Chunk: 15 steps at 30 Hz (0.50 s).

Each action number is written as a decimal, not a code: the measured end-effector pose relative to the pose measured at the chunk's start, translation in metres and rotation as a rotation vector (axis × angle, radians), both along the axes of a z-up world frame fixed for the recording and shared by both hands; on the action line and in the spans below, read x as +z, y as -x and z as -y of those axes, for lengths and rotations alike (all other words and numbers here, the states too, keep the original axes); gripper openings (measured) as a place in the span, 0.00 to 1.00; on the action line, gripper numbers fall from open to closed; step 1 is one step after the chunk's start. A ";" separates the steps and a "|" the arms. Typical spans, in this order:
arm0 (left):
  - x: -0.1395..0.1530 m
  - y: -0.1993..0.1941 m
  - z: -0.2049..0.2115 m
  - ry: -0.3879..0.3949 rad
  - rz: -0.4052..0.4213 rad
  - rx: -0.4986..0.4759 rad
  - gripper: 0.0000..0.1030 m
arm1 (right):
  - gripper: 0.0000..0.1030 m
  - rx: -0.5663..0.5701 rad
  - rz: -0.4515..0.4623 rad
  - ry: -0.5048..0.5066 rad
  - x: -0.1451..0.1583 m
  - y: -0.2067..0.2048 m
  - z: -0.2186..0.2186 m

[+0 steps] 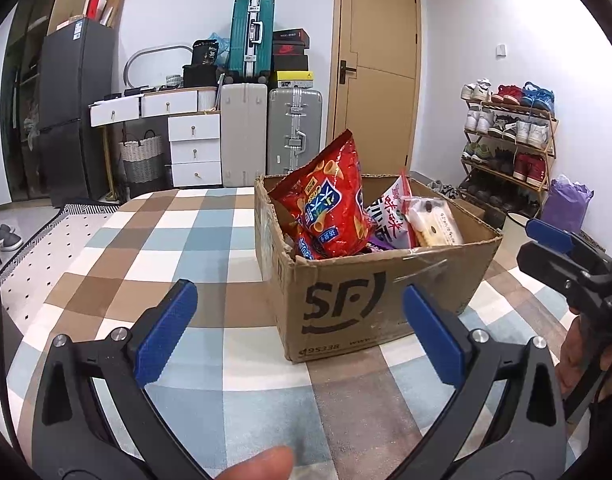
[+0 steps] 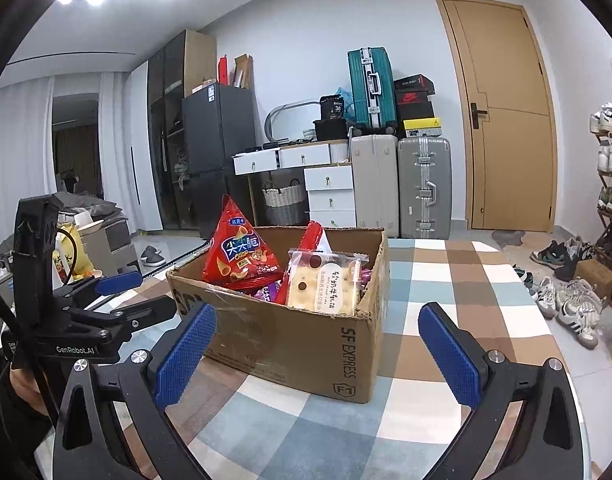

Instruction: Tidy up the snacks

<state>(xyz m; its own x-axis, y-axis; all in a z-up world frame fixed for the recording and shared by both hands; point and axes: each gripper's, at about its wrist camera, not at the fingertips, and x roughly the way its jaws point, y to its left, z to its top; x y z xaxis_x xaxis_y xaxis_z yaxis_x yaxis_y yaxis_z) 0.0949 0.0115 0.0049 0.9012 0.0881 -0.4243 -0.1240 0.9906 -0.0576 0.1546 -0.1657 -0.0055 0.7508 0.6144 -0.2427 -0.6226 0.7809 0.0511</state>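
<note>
An open cardboard SF box [image 1: 370,300] stands on the checked tablecloth [image 1: 177,240] and holds snacks. A red chip bag [image 1: 330,204] sticks up highest, beside a white and purple bag [image 1: 388,216] and a pale biscuit pack [image 1: 436,222]. My left gripper [image 1: 301,332] is open and empty, just in front of the box. My right gripper [image 2: 318,354] is open and empty, facing the box [image 2: 297,340] from its other corner; the chip bag [image 2: 237,256] and biscuit pack [image 2: 326,284] show there. Each gripper shows in the other's view: the right gripper [image 1: 562,248], the left gripper [image 2: 121,292].
The table [image 2: 446,276] extends left and right of the box. Behind are suitcases [image 1: 273,128], a white drawer unit [image 1: 193,144], a dark fridge [image 1: 73,108], a wooden door [image 1: 382,64] and a shoe rack [image 1: 510,140]. Shoes [image 2: 570,300] lie on the floor.
</note>
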 end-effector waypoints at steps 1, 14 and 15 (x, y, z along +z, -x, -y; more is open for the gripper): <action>0.000 -0.001 0.000 0.002 -0.002 0.003 0.99 | 1.00 0.001 0.002 0.002 0.000 0.000 0.000; -0.001 -0.001 -0.011 0.029 0.007 0.035 0.99 | 1.00 0.011 0.001 0.019 -0.002 0.000 -0.004; 0.000 0.000 -0.010 0.030 0.008 0.036 0.99 | 1.00 0.012 0.001 0.018 -0.002 0.000 -0.004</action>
